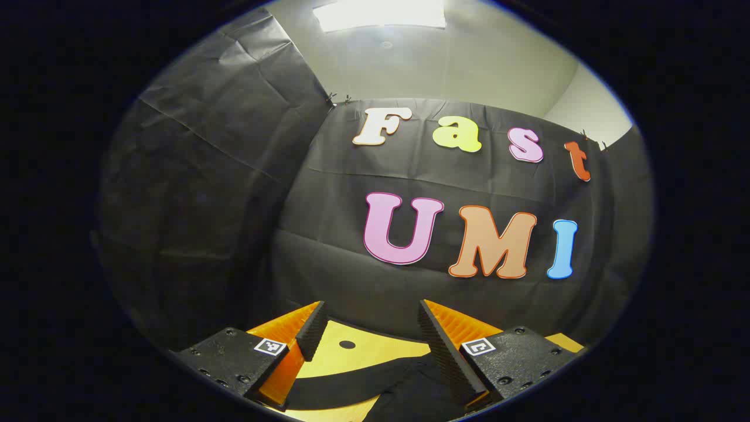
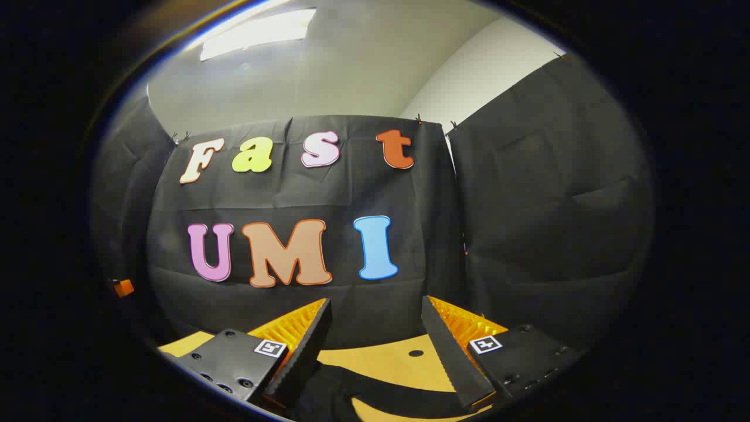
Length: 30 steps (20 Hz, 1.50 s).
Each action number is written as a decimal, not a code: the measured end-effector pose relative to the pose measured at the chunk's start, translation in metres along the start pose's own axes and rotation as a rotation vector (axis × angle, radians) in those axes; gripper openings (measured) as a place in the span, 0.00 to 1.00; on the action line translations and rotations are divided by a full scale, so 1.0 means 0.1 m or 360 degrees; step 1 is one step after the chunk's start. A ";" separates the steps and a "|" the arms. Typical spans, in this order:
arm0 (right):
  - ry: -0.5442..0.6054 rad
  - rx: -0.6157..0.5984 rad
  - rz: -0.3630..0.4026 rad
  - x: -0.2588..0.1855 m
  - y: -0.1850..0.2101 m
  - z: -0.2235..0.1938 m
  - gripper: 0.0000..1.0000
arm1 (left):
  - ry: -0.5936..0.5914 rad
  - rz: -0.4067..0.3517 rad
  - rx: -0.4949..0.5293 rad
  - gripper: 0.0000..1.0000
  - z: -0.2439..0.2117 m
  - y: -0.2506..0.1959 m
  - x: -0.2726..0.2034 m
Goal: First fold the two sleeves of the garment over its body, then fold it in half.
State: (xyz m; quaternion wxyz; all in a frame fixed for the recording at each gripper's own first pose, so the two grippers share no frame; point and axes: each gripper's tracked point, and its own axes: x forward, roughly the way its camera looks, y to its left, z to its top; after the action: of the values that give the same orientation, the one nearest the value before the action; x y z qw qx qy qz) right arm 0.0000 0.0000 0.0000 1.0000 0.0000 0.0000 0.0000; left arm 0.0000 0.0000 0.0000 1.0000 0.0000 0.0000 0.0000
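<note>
1. Basically, booth wall [image 1: 246,193] of black cloth takes up most of both views, creased, clipped along its top edge; in the right gripper view it runs from centre out to the right side [image 2: 545,205].
2. Ceiling [image 1: 469,58] pale, upper part of the left gripper view, with a bright light panel [image 1: 381,14] at the top centre; same panel sits upper left in the right gripper view [image 2: 258,32].
3. Table [image 1: 351,354], yellow-tan top, low centre of the left gripper view, small dark hole in it just past the fingers; also low centre in the right gripper view [image 2: 387,363].
4. Garment [image 1: 375,384], black cloth, lies on the table at the bottom centre of the left gripper view, a curved edge against the yellow top; in the right gripper view [image 2: 345,387] it spreads along the bottom between and under the fingers. Can't tell which part is sleeve or body.
5. Left gripper [image 1: 370,325] bottom centre of its view, jaws spread wide, nothing between them, held above the garment.
6. Right gripper [image 2: 375,322] bottom centre of its view, jaws likewise wide apart, gripping nothing, garment below.
7. Small orange object [image 2: 123,288] at the left edge of the right gripper view, too small to identify.
</note>
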 end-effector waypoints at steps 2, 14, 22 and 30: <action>0.0003 0.0012 0.0009 -0.03 0.02 0.04 0.94 | 0.0003 -0.0021 -0.0004 0.92 0.01 -0.05 -0.01; 0.0028 0.0018 -0.0037 -0.22 -0.11 0.03 0.97 | 0.0028 -0.0180 -0.0045 0.92 -0.02 -0.38 0.10; 0.0017 0.0074 -0.0080 -0.24 -0.23 0.00 0.97 | 0.0006 -0.0204 -0.0014 0.93 0.02 -0.40 0.13; 0.0074 0.0086 -0.0060 -0.05 -0.28 -0.20 0.97 | -0.0016 -0.0052 0.0043 0.91 0.08 0.04 -0.04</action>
State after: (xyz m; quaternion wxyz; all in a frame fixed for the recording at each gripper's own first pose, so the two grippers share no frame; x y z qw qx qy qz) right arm -0.0053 -0.0278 -0.0196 0.9992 0.0271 0.0232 -0.0189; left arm -0.0035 0.0036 0.0083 0.9998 0.0137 -0.0052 -0.0165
